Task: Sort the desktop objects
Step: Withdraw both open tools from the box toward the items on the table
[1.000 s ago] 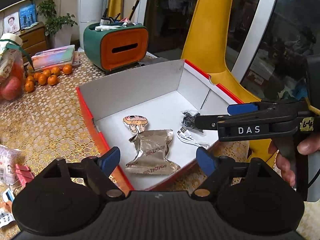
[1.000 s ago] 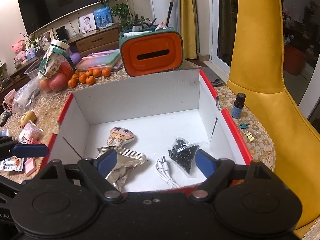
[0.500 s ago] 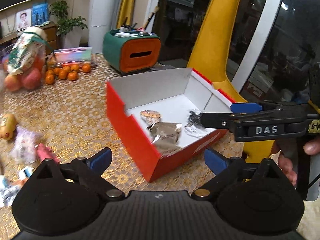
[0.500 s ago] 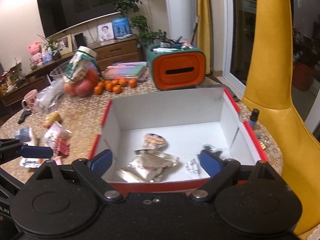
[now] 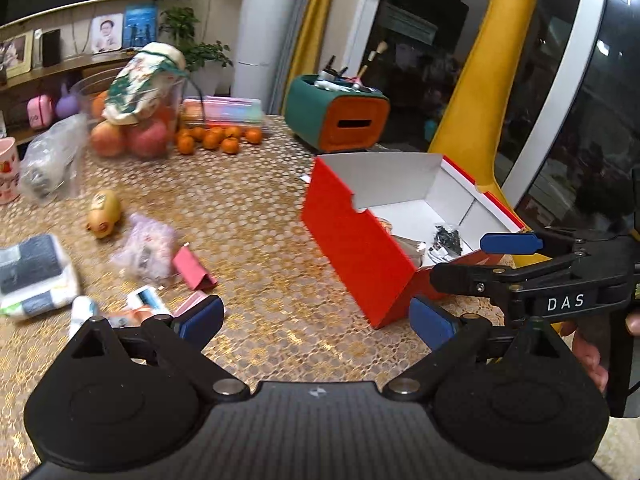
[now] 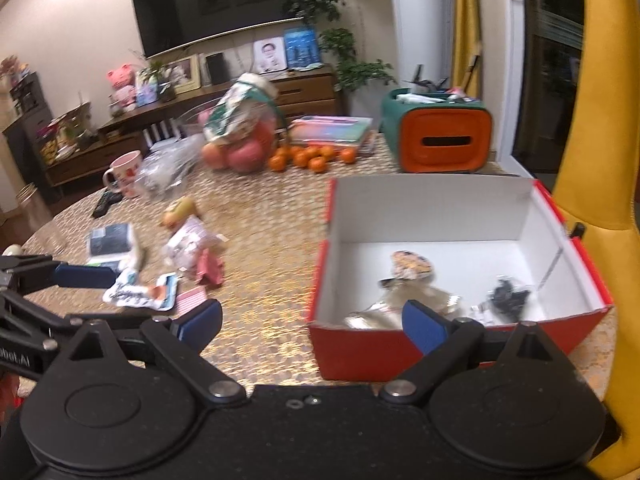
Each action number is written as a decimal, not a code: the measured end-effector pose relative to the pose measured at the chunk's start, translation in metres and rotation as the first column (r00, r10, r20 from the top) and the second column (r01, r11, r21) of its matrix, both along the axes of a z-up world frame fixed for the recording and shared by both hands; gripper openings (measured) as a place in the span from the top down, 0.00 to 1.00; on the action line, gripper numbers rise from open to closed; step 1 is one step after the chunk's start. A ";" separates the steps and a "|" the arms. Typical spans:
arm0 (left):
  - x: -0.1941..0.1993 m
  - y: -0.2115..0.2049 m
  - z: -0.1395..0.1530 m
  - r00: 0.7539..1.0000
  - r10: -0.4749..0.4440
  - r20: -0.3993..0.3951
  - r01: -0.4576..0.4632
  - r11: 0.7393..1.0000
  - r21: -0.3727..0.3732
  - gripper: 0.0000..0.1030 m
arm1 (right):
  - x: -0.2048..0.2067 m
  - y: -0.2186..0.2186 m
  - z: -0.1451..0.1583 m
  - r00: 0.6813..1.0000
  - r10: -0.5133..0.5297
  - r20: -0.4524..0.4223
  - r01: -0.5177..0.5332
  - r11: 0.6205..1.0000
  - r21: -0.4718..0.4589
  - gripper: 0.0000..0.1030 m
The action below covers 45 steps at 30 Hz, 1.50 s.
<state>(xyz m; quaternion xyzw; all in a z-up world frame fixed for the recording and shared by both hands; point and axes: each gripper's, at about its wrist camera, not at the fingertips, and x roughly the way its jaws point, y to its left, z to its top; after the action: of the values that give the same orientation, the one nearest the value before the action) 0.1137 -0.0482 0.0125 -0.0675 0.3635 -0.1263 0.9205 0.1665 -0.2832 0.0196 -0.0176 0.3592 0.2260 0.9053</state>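
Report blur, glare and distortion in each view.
Left wrist: motion blur smears the plastic bag and fruit; the window is dark with small glints; fisheye bends the edges. Right wrist: the snack packet in the red box is smeared.

Bare gold tablecloth [image 5: 256,216] runs wide betw the red box [image 5: 352,252] and the clutter of packets [image 6: 160,272] at left, an easy lane. Box top is open. Orange organizer [image 6: 440,136] and tangerines [image 6: 308,158] block the far edge.
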 end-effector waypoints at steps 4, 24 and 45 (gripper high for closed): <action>-0.012 0.023 -0.005 0.999 0.033 -0.004 -0.033 0.999 -0.021 0.00 | -0.007 0.021 -0.003 1.000 0.027 0.004 -0.027 1.000 -0.009 0.05; -0.039 0.114 -0.044 0.978 0.208 -0.020 -0.208 0.978 -0.013 0.00 | -0.011 0.104 -0.027 0.993 0.113 -0.021 -0.114 0.993 -0.035 0.05; 0.022 0.147 -0.096 0.949 0.292 -0.118 -0.290 0.956 0.037 0.00 | 0.026 0.163 -0.086 0.974 0.211 -0.079 -0.218 0.970 -0.106 0.07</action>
<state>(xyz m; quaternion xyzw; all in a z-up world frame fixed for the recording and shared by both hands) 0.1359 0.0986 -0.0835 -0.1192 0.4065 0.0187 0.9057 0.1924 -0.1202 -0.0664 -0.1002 0.3976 0.3023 0.8605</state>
